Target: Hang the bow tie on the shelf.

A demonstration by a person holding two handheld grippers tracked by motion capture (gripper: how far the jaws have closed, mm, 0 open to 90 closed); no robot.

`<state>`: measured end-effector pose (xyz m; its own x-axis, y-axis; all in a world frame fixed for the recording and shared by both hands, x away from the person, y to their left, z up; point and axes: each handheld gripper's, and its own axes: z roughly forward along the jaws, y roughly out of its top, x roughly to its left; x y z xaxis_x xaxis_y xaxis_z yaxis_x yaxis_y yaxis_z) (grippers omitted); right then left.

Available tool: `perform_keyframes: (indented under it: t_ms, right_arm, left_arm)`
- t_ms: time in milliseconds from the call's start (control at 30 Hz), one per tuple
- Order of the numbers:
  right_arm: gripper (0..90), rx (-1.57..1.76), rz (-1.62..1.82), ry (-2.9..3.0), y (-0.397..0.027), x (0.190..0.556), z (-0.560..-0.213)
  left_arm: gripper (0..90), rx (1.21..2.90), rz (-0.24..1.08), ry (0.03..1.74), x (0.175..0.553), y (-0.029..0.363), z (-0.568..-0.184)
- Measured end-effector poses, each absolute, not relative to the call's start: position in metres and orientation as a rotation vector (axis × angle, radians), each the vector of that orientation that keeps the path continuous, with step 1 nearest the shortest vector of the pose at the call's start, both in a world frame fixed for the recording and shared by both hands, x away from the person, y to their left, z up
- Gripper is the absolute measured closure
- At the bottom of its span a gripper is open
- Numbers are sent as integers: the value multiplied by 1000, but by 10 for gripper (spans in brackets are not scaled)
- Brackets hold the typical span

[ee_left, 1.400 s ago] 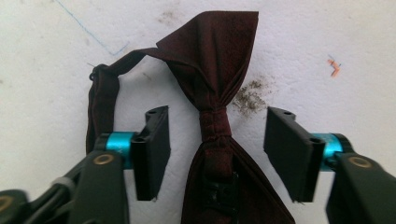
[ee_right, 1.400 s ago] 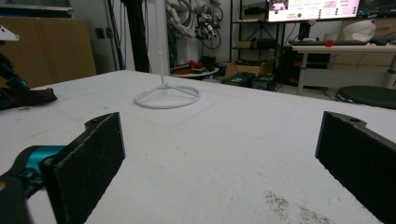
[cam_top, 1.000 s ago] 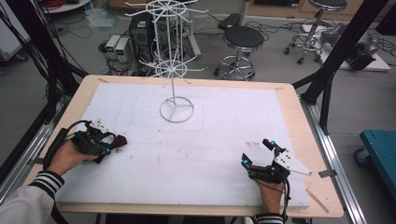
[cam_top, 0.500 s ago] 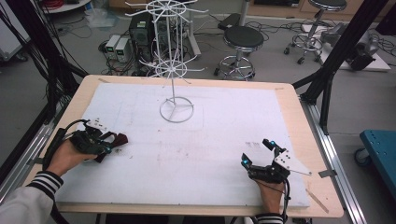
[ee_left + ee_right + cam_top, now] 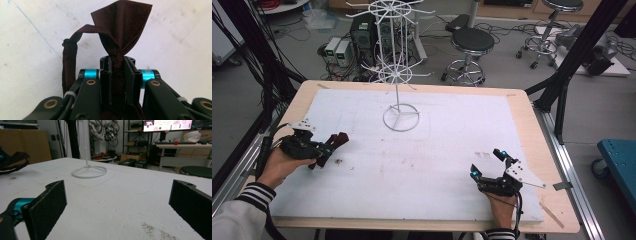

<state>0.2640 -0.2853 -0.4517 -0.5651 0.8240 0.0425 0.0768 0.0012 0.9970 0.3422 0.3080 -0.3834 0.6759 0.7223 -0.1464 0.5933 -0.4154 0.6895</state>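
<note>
Near the left edge of the desk (image 5: 522, 107), my left gripper (image 5: 323, 149) is clamped on a dark maroon piece of cloth (image 5: 334, 143). Seen from the left gripper view, the jaws stand pressed together with the cloth (image 5: 120, 30) bunched between them; above the jaws it fans out into a wide, flat-topped flap, and a narrow strap (image 5: 68, 57) of the same fabric loops out to one side and hangs down past the gripper's body. From the high view the cloth pokes out beyond the jaws toward the middle of the desk, just over the white sheet (image 5: 452, 150) that covers most of the wooden top. My left hand (image 5: 279, 165) wraps the gripper from behind, with a striped sleeve (image 5: 254, 197) at the wrist.

My right gripper (image 5: 489, 162) sits near the front right of the sheet, well apart from the left one, with its jaws spread wide and nothing between them. Along the right gripper view the two black pads (image 5: 47, 205) stand far apart over bare white surface with a few dark smudges.

A white wire display stand (image 5: 399, 75) rises from a ring base on the far middle of the sheet, between the two grippers and beyond them. Its base (image 5: 89, 172) lies ahead in the right gripper view, and the cloth in my left gripper shows at that view's left edge.
</note>
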Motion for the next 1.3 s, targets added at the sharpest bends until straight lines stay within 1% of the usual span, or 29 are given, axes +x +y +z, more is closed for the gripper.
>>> perform_keyframes:
  t_ms: [167,400,467,633,1300]
  right_arm:
    - [7,935,1622,1690,-285,264,-452]
    - [7,938,1619,1694,-285,264,-452]
    - [7,937,1618,1695,-285,264,-452]
    - [7,936,1615,1695,-285,264,-452]
    - [7,941,1619,1699,-285,263,-452]
  left_arm:
    - [770,2069,223,1001,342,311,-377]
    - [770,1993,270,965,342,310,-365]
    - [770,1942,262,968,342,310,-363]
    - [771,1940,295,953,346,309,-354]
    - [770,1860,414,852,364,282,-297]
